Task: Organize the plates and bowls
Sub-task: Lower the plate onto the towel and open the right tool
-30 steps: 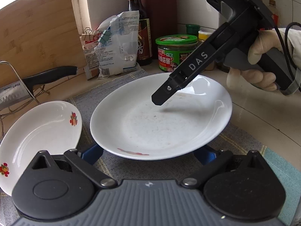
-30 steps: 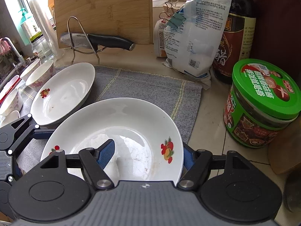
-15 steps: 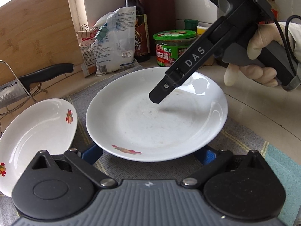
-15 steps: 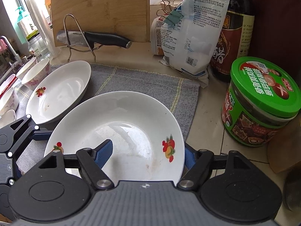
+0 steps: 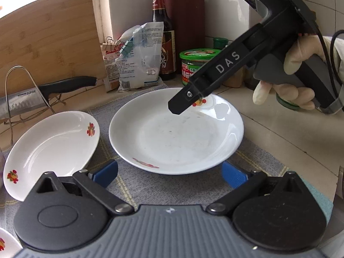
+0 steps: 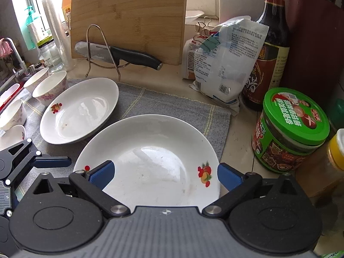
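Observation:
A white plate with fruit decals (image 5: 176,133) lies on the grey mat (image 5: 129,185); it also shows in the right wrist view (image 6: 150,161). A second white plate (image 5: 51,148) lies to its left, tilted on the mat edge, and shows in the right wrist view (image 6: 79,109). My left gripper (image 5: 169,175) is open just short of the first plate's near rim. My right gripper (image 6: 165,173) is open over that plate, its fingers (image 5: 185,101) hovering above the far rim. Small bowls (image 6: 50,87) stand at the far left.
A knife (image 6: 120,53) rests in a wire rack before a bamboo cutting board (image 6: 129,17). Clipped bags (image 6: 225,64), a soy sauce bottle (image 6: 268,49) and a green-lidded jar (image 6: 290,129) stand right of the mat. A faucet (image 6: 10,51) is at far left.
The left gripper has pulled back from the plate, which now lies on the mat in front of its fingers. The right gripper has risen slightly; both stay open.

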Demonstrator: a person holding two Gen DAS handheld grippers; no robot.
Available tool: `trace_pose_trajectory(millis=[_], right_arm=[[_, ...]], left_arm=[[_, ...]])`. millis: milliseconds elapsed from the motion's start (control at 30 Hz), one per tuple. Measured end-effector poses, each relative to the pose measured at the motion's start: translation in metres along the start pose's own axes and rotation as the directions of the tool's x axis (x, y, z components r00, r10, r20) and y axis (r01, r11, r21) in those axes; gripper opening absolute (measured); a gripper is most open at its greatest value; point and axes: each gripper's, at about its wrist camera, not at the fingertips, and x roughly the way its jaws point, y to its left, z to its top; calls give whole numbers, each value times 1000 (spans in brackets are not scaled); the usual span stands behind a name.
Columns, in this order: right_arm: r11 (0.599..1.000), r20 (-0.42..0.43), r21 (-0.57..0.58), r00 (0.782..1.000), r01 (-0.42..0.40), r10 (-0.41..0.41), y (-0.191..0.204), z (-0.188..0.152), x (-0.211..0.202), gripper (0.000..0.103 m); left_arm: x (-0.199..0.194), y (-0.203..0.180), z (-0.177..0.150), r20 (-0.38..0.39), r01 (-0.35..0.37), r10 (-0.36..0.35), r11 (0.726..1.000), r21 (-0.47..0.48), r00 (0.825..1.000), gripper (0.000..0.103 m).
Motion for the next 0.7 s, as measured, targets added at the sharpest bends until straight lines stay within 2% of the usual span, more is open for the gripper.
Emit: trace_pose_trajectory(millis=[233, 433, 700], right_arm=[[998, 30, -39, 999, 42, -41, 31, -2, -20, 103], [995, 59, -80, 996, 65, -60, 61, -10, -36, 103], [998, 56, -53, 998, -15, 17, 99, -25, -39, 103]], left_arm=[[-34, 5, -4, 29, -51, 52, 998, -48, 998, 102], [-71, 5, -19, 15, -114, 116, 989, -92, 993, 102], [-126, 9, -51, -38, -242, 239, 960, -140, 970, 102]])
